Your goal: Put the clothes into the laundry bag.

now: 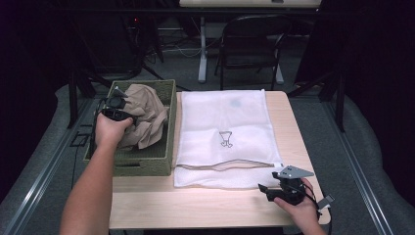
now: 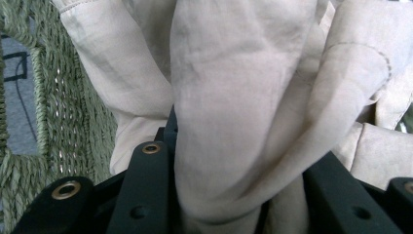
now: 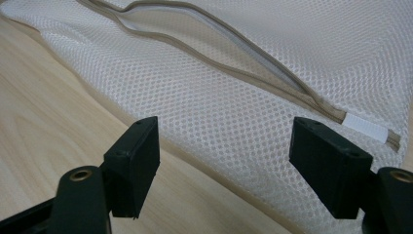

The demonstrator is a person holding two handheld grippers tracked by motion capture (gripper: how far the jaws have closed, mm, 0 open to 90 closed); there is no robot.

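Observation:
A crumpled beige garment (image 1: 147,117) lies in the green woven basket (image 1: 147,169) at the table's left. My left gripper (image 1: 116,108) reaches into the basket, shut on a thick fold of that garment (image 2: 234,97). The cloth bunches between the two black jaws of the left gripper (image 2: 234,165). A white mesh laundry bag (image 1: 225,127) lies flat in the middle of the table, its beige zipper (image 1: 230,166) gaping along the near edge. My right gripper (image 1: 268,190) rests open at the bag's near right corner. In the right gripper view, the right gripper (image 3: 226,156) holds nothing, over the mesh (image 3: 253,107) below the zipper (image 3: 219,44).
The basket wall (image 2: 73,117) stands close on the left of the held cloth. Bare wooden tabletop (image 1: 195,205) runs along the near edge. A dark folding chair (image 1: 249,44) and table legs stand beyond the far edge.

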